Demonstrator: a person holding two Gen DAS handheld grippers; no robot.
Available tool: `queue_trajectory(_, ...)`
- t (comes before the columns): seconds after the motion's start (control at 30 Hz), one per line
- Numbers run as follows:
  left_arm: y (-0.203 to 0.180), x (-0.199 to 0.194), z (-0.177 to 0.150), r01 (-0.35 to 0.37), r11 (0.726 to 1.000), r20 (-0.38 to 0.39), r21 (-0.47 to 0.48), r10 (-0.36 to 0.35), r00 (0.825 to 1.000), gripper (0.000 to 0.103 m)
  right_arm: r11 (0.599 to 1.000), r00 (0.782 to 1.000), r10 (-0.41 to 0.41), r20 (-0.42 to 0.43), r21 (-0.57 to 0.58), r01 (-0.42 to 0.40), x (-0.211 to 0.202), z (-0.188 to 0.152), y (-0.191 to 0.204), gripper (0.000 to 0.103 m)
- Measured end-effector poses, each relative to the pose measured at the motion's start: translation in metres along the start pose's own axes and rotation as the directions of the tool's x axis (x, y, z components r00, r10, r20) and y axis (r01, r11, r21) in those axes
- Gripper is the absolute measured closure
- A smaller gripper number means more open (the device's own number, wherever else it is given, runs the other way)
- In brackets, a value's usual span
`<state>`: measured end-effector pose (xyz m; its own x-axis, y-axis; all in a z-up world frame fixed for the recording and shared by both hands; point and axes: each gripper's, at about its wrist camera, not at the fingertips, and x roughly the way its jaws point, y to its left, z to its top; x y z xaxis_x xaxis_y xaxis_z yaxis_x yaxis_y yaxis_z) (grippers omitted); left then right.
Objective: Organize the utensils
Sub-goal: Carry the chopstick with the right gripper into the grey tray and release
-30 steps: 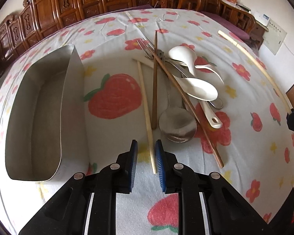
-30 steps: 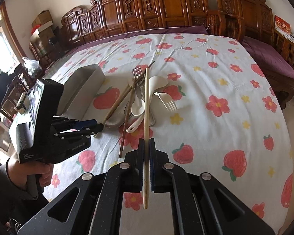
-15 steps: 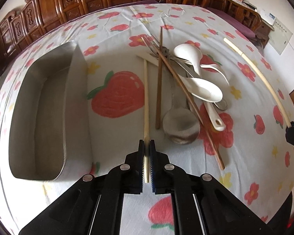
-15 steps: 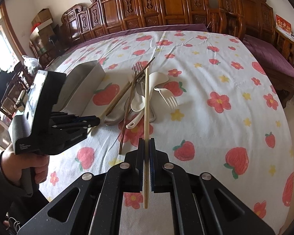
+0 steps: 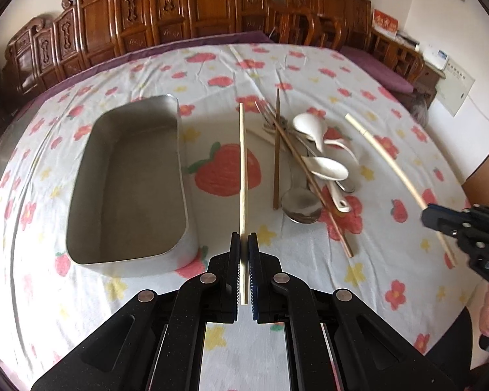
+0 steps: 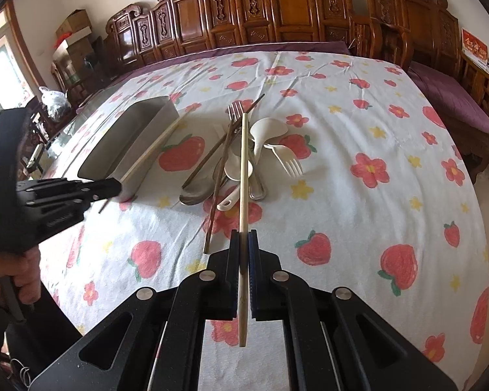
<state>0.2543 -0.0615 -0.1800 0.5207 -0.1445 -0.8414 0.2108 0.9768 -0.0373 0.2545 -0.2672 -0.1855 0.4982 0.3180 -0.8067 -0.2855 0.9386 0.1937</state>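
Note:
My left gripper [image 5: 243, 244] is shut on a pale bamboo chopstick [image 5: 243, 169], lifted off the cloth and pointing away over the strawberry print. Left of it stands the empty metal tray [image 5: 182, 176]. My right gripper [image 6: 243, 241] is shut on a second pale chopstick [image 6: 243, 176], held above the utensil pile. In the pile lie two dark wooden chopsticks [image 5: 276, 159], a steel spoon [image 5: 300, 207], white plastic spoons [image 5: 326, 167], a white fork [image 6: 288, 159] and a metal fork [image 6: 234, 110]. In the left wrist view the right gripper [image 5: 435, 218] shows at the right edge with its chopstick [image 5: 384, 159].
A white tablecloth [image 6: 358, 123] with strawberry and flower prints covers the table. Carved wooden chairs [image 6: 277, 9] line the far side. A person's hand [image 6: 19, 277] holds the left tool [image 6: 49, 202] at the left of the right wrist view.
The left gripper closed on the pale chopstick that lay on the cloth, then lifted it up and back from the pile. The right gripper stayed put with its chopstick.

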Motion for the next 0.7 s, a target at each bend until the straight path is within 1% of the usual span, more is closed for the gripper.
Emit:
queue_trajectory(0.2,0.014,-0.019,0.004,0.021,0.999,0.051,-0.026,-0.019,0.998,0.099,1.000,1.000,0.010,0.009,-0.011,-0.010,-0.001,0.004,0.013,0.097)
queue_trajectory(0.33,0.029,-0.030,0.008,0.031,0.999,0.082,-0.045,-0.027,0.996,0.099,0.999,1.000,0.017,0.023,-0.035,-0.016,-0.003,0.013,0.028,0.097)
queue_trajectory(0.7,0.080,-0.044,0.013,0.036,0.995,0.126,-0.094,-0.024,0.992,0.099,0.994,0.998,0.049,0.045,-0.100,-0.044,0.004,0.053,0.081,0.097)
